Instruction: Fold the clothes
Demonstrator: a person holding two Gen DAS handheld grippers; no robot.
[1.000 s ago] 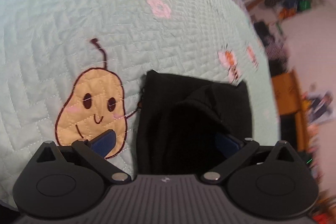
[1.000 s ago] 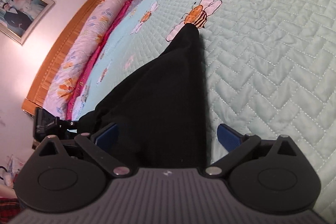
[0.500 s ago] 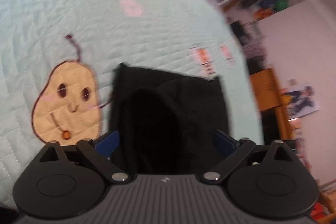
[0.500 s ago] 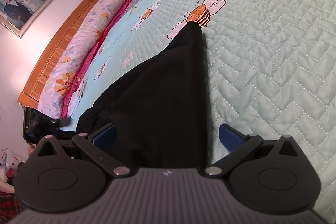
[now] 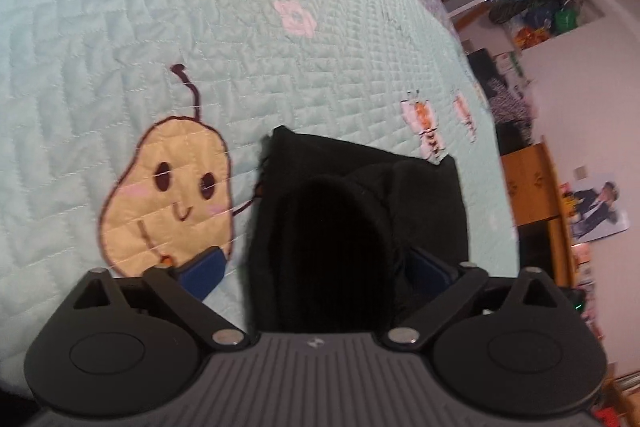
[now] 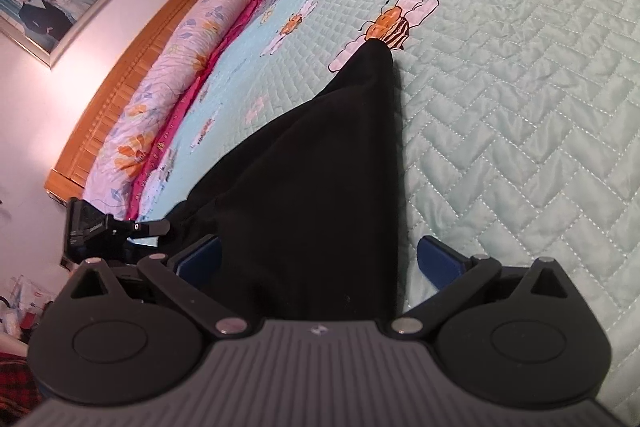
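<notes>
A black garment (image 5: 360, 187) lies folded on the mint quilted bedspread (image 5: 200, 7), beside a pear appliqué (image 5: 168, 203). My left gripper (image 5: 316, 269) is open, its blue pads (image 5: 200, 271) wide apart with a dark hump of the cloth between them. In the right wrist view the same garment (image 6: 320, 155) runs from under the gripper to a point at a bee patch (image 6: 394, 21). My right gripper (image 6: 320, 261) is open too, straddling the near edge of the cloth. The left gripper (image 6: 92, 227) shows at the cloth's left corner.
A rolled floral duvet (image 6: 180, 59) and wooden headboard (image 6: 132, 67) line the bed's far side, under a framed photo (image 6: 48, 3). Past the bed's other edge stand a wooden dresser (image 5: 532, 183) and cluttered shelves (image 5: 528, 3). Bedspread (image 6: 520, 87) stretches to the right of the garment.
The left wrist view swung sideways and back, ending about where it began over the garment. The right gripper drifted slightly. Both stayed open.
</notes>
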